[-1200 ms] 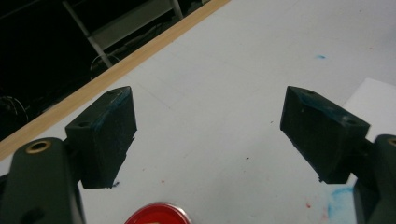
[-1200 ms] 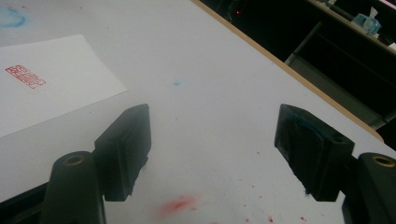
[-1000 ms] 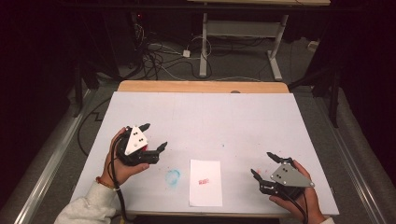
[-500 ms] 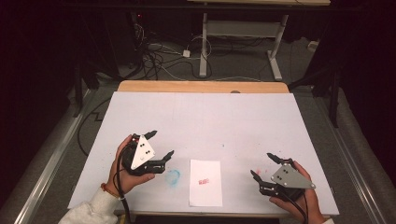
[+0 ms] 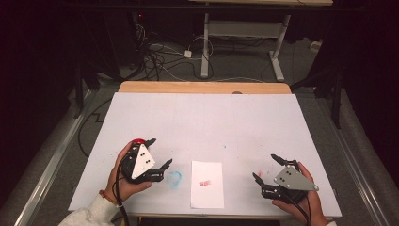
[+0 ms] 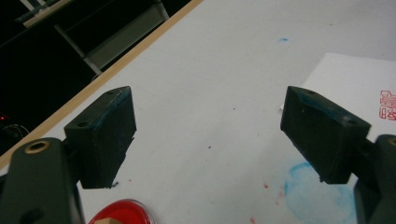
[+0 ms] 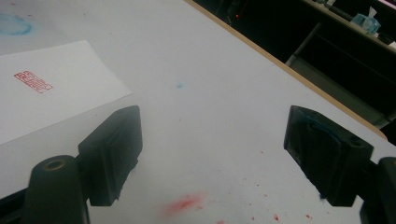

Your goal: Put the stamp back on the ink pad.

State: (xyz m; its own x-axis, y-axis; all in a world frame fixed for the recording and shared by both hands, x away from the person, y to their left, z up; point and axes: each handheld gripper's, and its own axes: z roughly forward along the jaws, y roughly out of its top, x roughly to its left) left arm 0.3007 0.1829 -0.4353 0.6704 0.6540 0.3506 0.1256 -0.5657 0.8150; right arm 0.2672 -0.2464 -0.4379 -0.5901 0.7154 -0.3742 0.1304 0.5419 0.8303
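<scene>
High view: left tongs [image 5: 159,153] held at worktop's [image 5: 207,117] 7 o'clock corner, jaws spread, nothing gripped. Red ink pad [image 5: 138,141] seen just beside left tongs, at their 11 o'clock, partly hidden by hand. Stamped paper [image 5: 207,183] lying at 6 o'clock edge, between both tongs. Right tongs [image 5: 267,168] at 5 o'clock, released, empty.

Left gripper view: jaws wide apart; red ink pad [image 6: 121,213] at 6 o'clock edge below jaws; blue smear [image 6: 317,196] at 4 o'clock.

Right gripper view: jaws parted over bare worktop; stamped paper [image 7: 51,100] at 9 o'clock.
</scene>
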